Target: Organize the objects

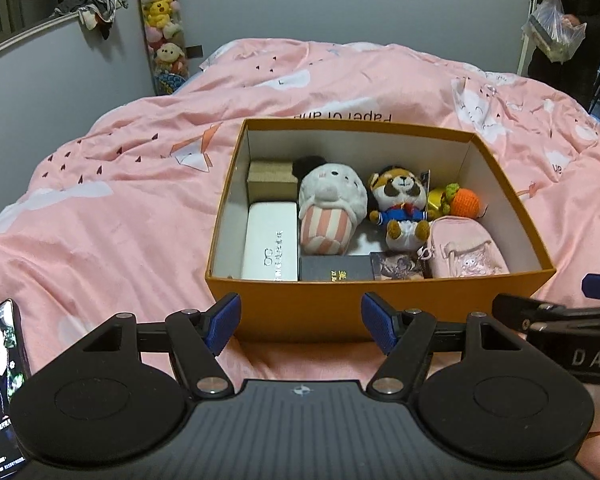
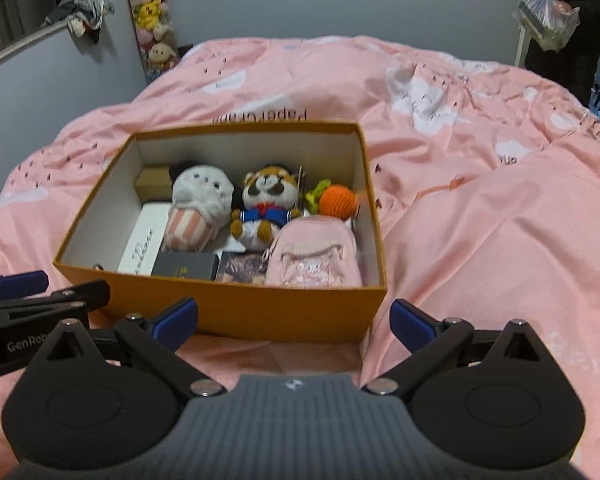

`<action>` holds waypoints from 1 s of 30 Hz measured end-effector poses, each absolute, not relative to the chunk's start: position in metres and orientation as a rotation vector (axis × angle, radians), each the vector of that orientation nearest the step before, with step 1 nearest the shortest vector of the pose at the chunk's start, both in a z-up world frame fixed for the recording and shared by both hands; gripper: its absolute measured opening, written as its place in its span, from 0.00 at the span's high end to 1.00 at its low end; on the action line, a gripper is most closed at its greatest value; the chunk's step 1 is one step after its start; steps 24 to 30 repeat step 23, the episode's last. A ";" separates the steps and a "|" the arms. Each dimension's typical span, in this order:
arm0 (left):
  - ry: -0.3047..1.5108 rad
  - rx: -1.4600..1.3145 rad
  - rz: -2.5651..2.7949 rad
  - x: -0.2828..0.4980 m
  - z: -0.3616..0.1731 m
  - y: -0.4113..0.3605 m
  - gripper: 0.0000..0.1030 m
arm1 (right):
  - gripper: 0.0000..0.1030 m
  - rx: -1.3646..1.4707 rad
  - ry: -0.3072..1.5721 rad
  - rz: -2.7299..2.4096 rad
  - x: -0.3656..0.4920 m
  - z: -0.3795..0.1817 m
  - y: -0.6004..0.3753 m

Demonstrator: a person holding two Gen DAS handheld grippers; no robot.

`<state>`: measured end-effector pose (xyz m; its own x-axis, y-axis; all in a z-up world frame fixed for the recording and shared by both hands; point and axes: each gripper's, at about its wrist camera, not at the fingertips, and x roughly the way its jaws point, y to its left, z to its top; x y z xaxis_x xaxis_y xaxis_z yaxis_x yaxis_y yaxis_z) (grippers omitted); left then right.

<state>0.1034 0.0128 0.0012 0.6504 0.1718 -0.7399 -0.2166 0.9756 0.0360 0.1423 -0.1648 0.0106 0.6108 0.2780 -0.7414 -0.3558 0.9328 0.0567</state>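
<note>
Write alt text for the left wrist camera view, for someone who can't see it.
An open orange box sits on a pink bedspread, packed with a popcorn plush, a raccoon plush, a white case, a pink mini backpack and a crocheted orange. The open left gripper hovers before it, empty; a phone lies at left.

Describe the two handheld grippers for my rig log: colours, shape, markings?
Left gripper and right gripper match: black ribbed bodies, round side discs, silver pivot bolts, blue textured pads. Side lettering reads "DAS" on the right, "GenRob" on the left.
</note>
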 end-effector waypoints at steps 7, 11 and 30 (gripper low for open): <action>0.852 -0.054 0.213 0.105 -0.002 0.011 0.22 | 0.01 -0.112 0.855 0.370 0.144 0.006 -0.163; 0.895 -0.076 0.202 0.108 -0.008 0.012 0.22 | 0.01 -0.120 0.886 0.371 0.145 0.004 -0.162; 0.917 -0.112 0.178 0.106 -0.010 0.014 0.22 | 0.01 -0.121 0.944 0.372 0.146 -0.008 -0.161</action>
